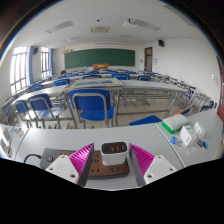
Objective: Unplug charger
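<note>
A white charger (112,151) with orange ports on its face stands plugged into a brown power strip (107,168) that lies on a pale table (40,146). My gripper (112,160) is low over the strip. Its two fingers with pink pads (82,157) stand on either side of the charger. The charger is between the fingers, with a gap showing at each side. The fingers are open and do not press on it.
This is a classroom. Rows of desks with blue chairs (90,106) stretch beyond the table to a green chalkboard (99,58). Some small packets and papers (184,130) lie on the table to the right.
</note>
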Available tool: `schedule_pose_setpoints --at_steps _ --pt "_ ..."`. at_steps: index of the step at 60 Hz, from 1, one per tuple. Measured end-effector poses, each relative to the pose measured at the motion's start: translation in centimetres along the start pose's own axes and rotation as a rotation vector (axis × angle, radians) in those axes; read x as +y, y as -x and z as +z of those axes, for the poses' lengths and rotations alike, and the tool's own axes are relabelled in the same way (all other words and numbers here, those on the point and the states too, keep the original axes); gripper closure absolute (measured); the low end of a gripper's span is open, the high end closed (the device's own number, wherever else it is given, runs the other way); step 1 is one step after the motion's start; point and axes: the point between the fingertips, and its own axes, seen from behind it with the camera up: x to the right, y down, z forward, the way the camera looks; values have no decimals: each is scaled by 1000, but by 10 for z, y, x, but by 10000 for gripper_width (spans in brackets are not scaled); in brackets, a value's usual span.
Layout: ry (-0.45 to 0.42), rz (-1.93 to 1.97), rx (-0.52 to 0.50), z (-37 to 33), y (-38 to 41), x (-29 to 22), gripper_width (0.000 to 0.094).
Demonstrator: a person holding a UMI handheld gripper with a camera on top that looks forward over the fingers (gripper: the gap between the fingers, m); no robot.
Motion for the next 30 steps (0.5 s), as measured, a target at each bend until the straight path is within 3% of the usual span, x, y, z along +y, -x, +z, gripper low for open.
schedule_pose_setpoints --at_steps 6,17,26,30 --pt "2 -18 18 12 -7 2 517" --pt "19 -32 -38 12 -3 1 705" --pt "51 -7 -58 7 -2 -3 722" --pt "-144 27 -105 -30 -4 -86 726"
